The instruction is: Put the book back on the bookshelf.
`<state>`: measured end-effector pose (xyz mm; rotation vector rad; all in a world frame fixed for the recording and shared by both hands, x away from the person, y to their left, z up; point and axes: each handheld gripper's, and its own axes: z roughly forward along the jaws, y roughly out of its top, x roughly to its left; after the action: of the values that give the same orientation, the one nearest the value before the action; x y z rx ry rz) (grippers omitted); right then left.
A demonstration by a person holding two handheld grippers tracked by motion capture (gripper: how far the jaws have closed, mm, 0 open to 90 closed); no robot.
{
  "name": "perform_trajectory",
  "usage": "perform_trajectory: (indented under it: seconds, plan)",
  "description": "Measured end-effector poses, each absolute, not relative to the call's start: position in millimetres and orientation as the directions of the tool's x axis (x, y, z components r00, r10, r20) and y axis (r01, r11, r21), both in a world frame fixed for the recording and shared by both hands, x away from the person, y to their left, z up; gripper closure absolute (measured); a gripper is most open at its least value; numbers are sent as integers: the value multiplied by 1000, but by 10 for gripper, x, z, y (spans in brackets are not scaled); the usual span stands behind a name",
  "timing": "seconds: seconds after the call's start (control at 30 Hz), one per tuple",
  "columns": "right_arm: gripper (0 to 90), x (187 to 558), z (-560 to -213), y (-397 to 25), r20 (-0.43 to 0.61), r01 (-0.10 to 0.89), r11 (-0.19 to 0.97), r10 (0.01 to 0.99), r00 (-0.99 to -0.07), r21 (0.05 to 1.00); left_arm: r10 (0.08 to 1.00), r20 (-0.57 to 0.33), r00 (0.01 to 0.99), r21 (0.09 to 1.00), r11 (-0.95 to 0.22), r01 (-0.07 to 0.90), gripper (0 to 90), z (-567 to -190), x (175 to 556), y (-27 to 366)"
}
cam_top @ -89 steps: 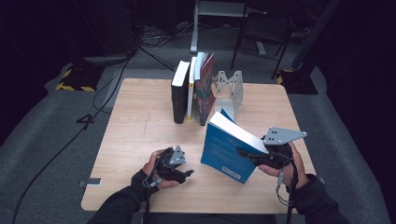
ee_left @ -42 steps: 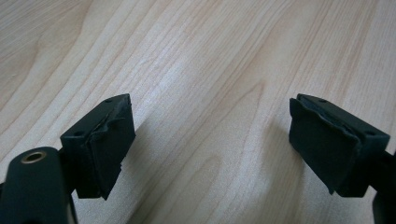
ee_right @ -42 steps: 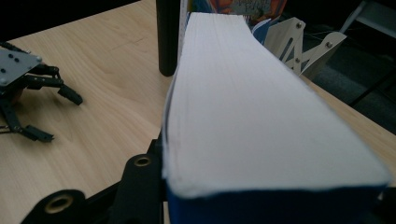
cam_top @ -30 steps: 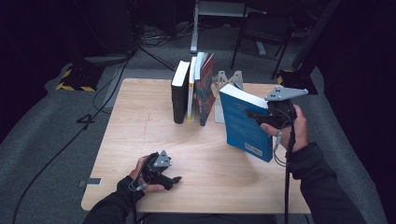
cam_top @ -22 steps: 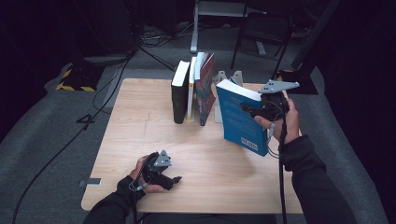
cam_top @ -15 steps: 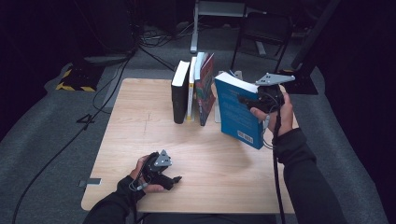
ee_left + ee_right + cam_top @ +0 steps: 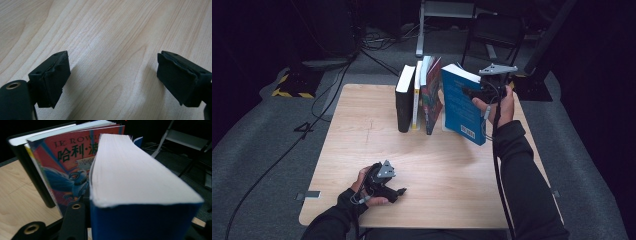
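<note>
The right gripper (image 7: 484, 92) sits in the upper right of the high view, its fingers clamped on a blue book (image 7: 462, 105). The book is held clear of the desk (image 7: 362, 135), tilted, with its upper end leaning toward the row of books and its lower corner swung out to the lower right. The book lies just right of centre in the upper half of that view, close beside the row but, as far as can be seen, not pressed flat against it.

The row stands upright at upper centre of the desk: a black book (image 7: 404, 105) on the left, a thin pale book (image 7: 416, 97) next, then a colourful book (image 7: 432, 97) nearest the blue one. A pale bookend (image 7: 445, 125) peeks out low between the colourful book and the blue book.

In the right gripper view, the blue book (image 7: 140, 195) takes up the centre and right, white page edges on top. The colourful book (image 7: 72, 167), red cover with a blue bird and Chinese characters, stands just behind it at left, with the black book (image 7: 32, 175) beyond.

The left gripper (image 7: 387, 186) rests at lower left of the desk, well apart from the books. In the left gripper view its fingers (image 7: 53, 77) stand wide over bare wood (image 7: 107, 37), holding nothing.
</note>
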<state>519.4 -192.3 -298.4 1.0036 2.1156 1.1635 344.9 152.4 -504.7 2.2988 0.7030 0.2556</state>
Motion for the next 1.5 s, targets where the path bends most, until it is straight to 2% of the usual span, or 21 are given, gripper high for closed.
perform_trajectory:
  seconds: [0.27,0.63,1.1,1.5]
  plan:
    - [605,5405,-3085,-1951,-22,383,257,853,-522,887,553,-17,833,684,-601,414,120,-5047,3451,1524]
    - [604,5469,-3120,-1877,-40,359,252,862,-505,898,552,-20,833,682,-602,416,114,-5046,3464,1519]
    - [602,5088,-3313,-2008,-43,289,212,867,-496,933,553,-20,833,682,-602,416,115,-5046,3463,1519]
    - [597,4822,-3429,-2174,-29,302,213,856,-516,929,554,-20,832,683,-600,415,115,-5048,3466,1516]
